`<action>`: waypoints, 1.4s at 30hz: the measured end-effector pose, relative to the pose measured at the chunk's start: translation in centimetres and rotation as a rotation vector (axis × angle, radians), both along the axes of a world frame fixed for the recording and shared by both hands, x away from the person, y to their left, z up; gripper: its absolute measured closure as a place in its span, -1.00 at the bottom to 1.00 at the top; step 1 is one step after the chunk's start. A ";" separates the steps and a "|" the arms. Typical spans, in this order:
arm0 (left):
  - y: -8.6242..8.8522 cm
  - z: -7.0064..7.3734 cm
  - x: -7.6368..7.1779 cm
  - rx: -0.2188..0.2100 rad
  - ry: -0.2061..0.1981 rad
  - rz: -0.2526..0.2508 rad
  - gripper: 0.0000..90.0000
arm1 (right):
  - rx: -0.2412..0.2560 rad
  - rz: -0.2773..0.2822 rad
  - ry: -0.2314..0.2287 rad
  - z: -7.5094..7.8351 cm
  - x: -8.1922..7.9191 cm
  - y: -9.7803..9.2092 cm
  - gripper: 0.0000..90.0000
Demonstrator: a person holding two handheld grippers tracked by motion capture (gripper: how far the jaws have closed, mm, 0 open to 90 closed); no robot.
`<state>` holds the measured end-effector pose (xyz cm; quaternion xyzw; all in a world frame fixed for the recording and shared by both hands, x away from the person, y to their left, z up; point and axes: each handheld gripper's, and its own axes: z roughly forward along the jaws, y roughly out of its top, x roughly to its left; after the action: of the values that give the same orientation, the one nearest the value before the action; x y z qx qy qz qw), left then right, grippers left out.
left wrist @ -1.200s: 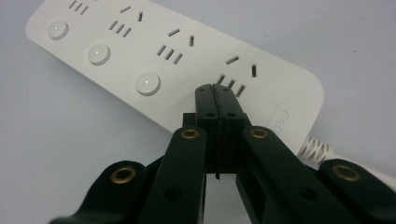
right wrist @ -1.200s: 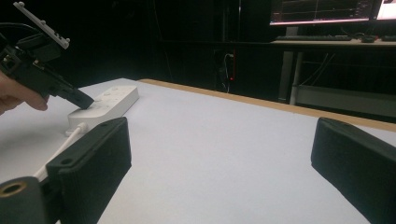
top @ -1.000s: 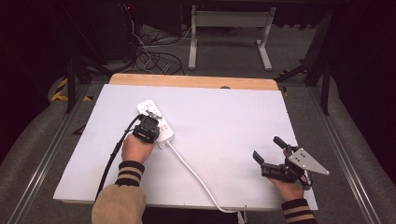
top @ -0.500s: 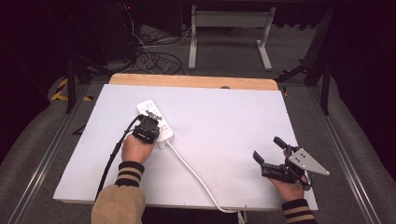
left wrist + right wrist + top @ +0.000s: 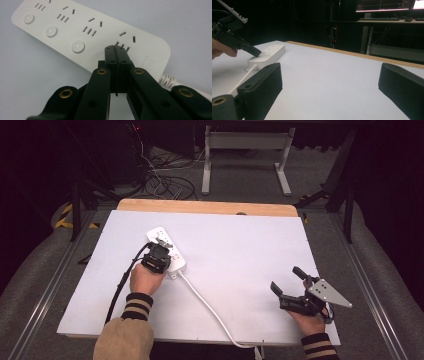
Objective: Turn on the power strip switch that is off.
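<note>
A white power strip (image 5: 174,257) lies on the white table top (image 5: 240,250), left of centre, and its white cable (image 5: 207,307) runs off toward the front edge. My left gripper (image 5: 162,246) is above it. In the left gripper view its jaws are shut together with nothing between them, and the tips (image 5: 115,48) rest on the power strip (image 5: 82,27) at the socket nearest the cable (image 5: 168,80). Three round buttons (image 5: 78,46) show beside the other sockets. My right gripper (image 5: 288,280) stands open near the front right corner, holding nothing.
In the right gripper view the power strip (image 5: 268,55) and the left gripper (image 5: 235,41) lie far off to the left, with bare table between the open jaws. A wooden edge (image 5: 210,207) borders the far side. Cables (image 5: 165,185) and a desk frame (image 5: 245,155) sit on the floor behind.
</note>
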<state>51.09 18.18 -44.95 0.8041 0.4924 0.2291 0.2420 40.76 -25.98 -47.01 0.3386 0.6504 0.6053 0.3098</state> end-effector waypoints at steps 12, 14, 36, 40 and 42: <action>0.0 0.0 -0.1 0.014 -0.009 -0.008 1.00 | -0.002 0.001 0.000 0.0 0.0 0.0 -0.88; 0.0 -0.1 -0.1 0.016 -0.012 -0.015 1.00 | 0.001 -0.002 0.001 0.0 0.0 0.0 -0.88; 4.6 1.7 -5.4 -0.207 -0.526 0.015 0.94 | 0.010 -0.013 -0.002 0.0 0.0 -0.1 -0.88; 7.3 1.7 -8.4 -0.208 -0.666 0.039 0.99 | 0.007 -0.014 -0.002 0.0 0.0 -0.1 -0.88; 8.8 1.6 -9.6 -0.229 -0.698 0.066 1.00 | 0.006 -0.016 -0.002 0.0 0.1 -0.1 -0.88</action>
<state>41.52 26.97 -43.35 0.6290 0.4283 0.4406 0.4762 40.82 -26.09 -46.98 0.3440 0.6458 0.6049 0.3141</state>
